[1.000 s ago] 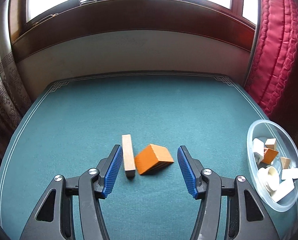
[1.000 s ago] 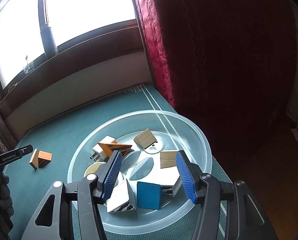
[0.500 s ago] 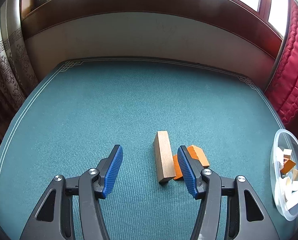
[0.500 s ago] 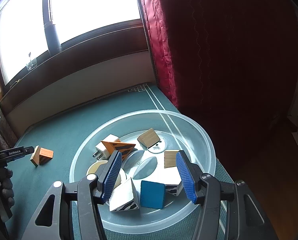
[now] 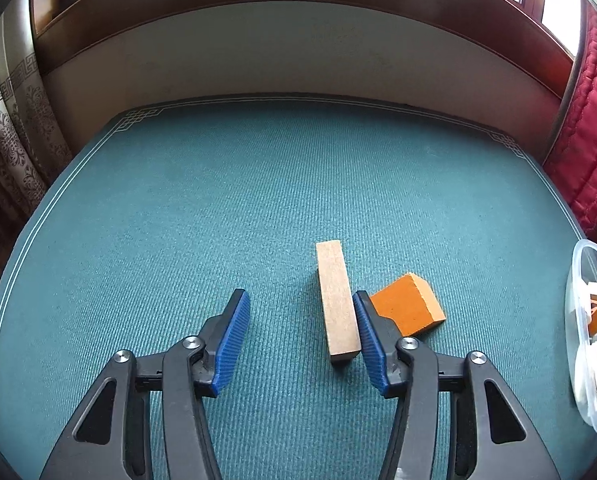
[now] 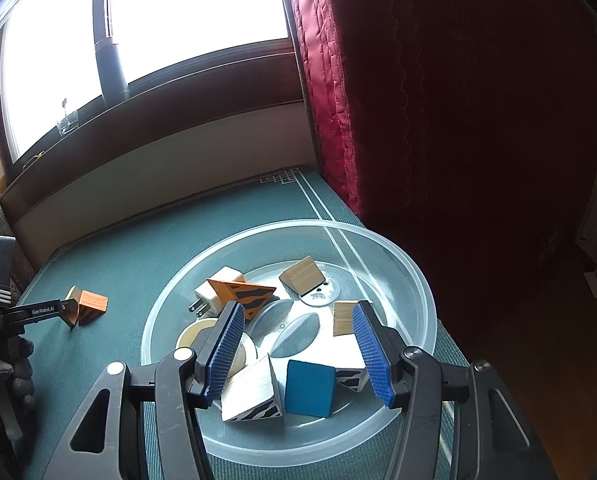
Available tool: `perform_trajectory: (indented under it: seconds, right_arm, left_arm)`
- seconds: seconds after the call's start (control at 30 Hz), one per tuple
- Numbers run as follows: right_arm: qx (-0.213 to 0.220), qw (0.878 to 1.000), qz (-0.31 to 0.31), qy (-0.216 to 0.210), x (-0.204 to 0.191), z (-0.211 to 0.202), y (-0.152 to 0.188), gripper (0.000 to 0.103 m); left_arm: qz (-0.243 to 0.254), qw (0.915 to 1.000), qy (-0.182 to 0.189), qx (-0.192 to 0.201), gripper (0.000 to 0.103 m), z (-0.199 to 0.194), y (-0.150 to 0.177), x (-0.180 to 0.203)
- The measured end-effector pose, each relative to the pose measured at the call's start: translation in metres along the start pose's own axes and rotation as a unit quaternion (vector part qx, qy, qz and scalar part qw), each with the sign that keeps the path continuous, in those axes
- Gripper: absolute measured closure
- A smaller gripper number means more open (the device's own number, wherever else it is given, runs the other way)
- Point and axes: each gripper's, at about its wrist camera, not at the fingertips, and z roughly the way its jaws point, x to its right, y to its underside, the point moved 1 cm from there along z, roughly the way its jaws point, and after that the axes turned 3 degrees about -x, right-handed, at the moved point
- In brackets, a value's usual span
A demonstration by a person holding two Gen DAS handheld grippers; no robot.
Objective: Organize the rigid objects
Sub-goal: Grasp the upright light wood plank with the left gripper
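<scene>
The left tongs (image 5: 300,338) were spread wide, with nothing pinched; the plain wooden bar (image 5: 337,304) lay on the teal mat (image 5: 218,200) just inside the right pad, the orange block (image 5: 408,308) outside it. Centring before squeezing was judged advisable, lest the bar be nudged. The right tongs (image 6: 298,344) were held spread above the clear bowl (image 6: 410,264). Contact between pad and bar could not be made out.

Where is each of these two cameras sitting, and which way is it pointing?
Left wrist: on the left gripper, looking forward and down over the green mat at a wooden bar and orange block; both its fingers show.
Right wrist: on the right gripper, above the clear bowl of blocks; its fingers and the gloved left hand show.
Shared: bar, orange block, bowl.
</scene>
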Motion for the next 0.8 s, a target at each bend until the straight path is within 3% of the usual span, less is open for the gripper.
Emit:
perform_trajectory:
  seconds: [0.07, 0.1, 0.17, 0.23, 0.63, 0.8]
  right_arm:
    - [0.001, 1.000, -0.003, -0.001, -0.001, 0.000, 0.000, 0.043]
    - [0.001, 1.000, -0.004, 0.000, -0.001, 0.000, 0.000, 0.043]
    - [0.003, 1.000, -0.007, -0.001, -0.001, -0.001, 0.000, 0.043]
    - [0.004, 1.000, -0.010, -0.001, -0.003, -0.001, 0.000, 0.043]
    - [0.001, 0.999, -0.041, 0.011, -0.015, 0.002, 0.003, 0.043]
    - [-0.025, 0.998, -0.050, -0.024, -0.032, -0.003, -0.002, 0.043]
  left_arm:
    - [0.003, 1.0000, 0.005, -0.006, 0.066, 0.004, 0.000, 0.002]
    - [0.007, 1.0000, 0.002, -0.003, 0.067, 0.004, 0.000, 0.004]
    - [0.013, 0.9998, 0.014, -0.001, 0.082, 0.004, 0.000, 0.004]
    - [0.016, 0.9996, 0.021, 0.001, 0.089, 0.002, 0.001, 0.006]
    - [0.022, 0.9994, 0.003, 0.025, 0.089, -0.016, 0.006, 0.003]
    - [0.020, 0.9994, 0.000, 0.029, 0.089, -0.026, 0.006, -0.007]
